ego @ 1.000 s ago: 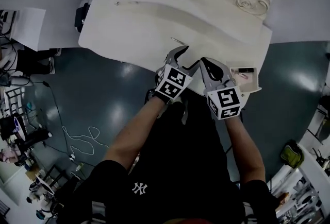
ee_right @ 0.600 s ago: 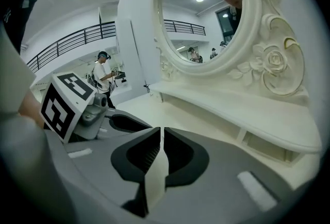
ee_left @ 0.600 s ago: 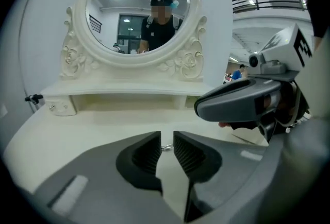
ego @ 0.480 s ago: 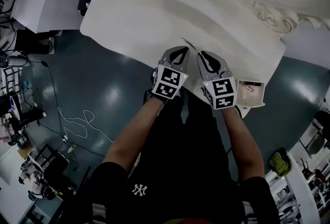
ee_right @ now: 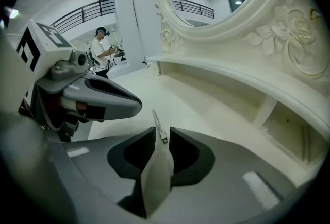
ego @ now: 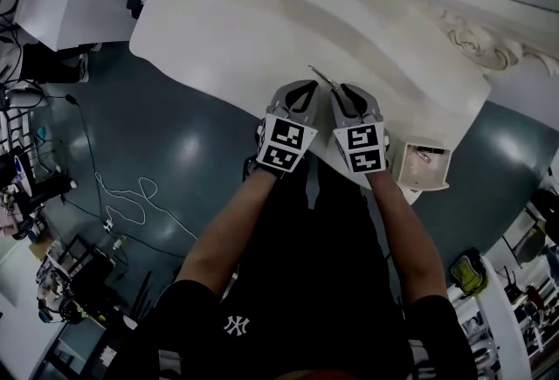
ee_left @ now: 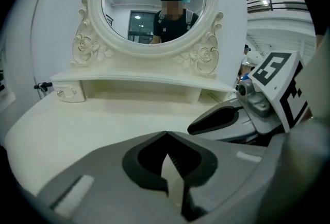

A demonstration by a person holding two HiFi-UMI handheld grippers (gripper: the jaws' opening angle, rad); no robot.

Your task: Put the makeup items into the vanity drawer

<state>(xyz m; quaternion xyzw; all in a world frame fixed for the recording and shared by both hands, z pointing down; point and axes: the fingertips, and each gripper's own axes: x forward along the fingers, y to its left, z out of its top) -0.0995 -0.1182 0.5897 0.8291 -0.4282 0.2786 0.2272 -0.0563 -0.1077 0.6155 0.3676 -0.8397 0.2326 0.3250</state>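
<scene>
Two grippers are hovering side by side over the near edge of the vanity top. The left gripper is holding its jaws pressed together on nothing. The right gripper is showing its jaws narrowly parted, with the near end of a thin makeup stick sitting in the gap. The stick is lying flat on the top, its long axis running from the right jaws toward the far left. The open drawer is sitting to the right, apart from both grippers.
</scene>
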